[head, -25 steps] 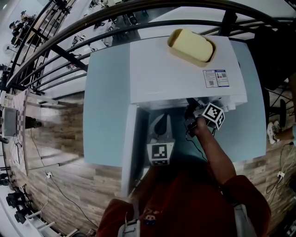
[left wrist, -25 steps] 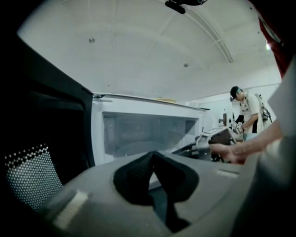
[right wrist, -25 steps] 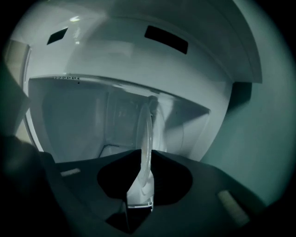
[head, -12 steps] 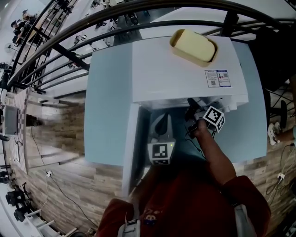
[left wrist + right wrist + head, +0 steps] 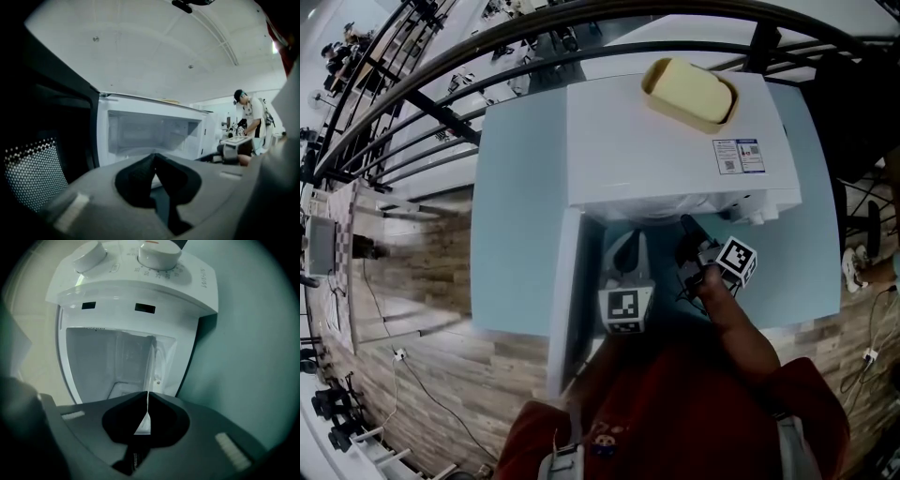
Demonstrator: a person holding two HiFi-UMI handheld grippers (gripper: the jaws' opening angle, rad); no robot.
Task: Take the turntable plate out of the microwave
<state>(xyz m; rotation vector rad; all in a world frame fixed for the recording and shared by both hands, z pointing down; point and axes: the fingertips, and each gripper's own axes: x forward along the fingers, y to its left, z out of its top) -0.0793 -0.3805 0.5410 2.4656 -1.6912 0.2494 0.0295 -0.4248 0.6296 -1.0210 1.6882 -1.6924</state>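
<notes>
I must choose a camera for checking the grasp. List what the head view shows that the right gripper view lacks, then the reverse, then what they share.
Only the head view: the yellow container on top of the microwave, and the left hand-held gripper. Only the right gripper view: the two knobs, the open cavity, and the grip of the right hand-held gripper: its jaws, which have just been closing, press on the thin edge of the turntable plate. Both: the white microwave and the light-blue table.

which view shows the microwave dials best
Right gripper view: both dials face its camera, close up. The head view shows only one dial's edge poking from under the microwave top. The left gripper view shows the open cavity but no dial clearly.
</notes>
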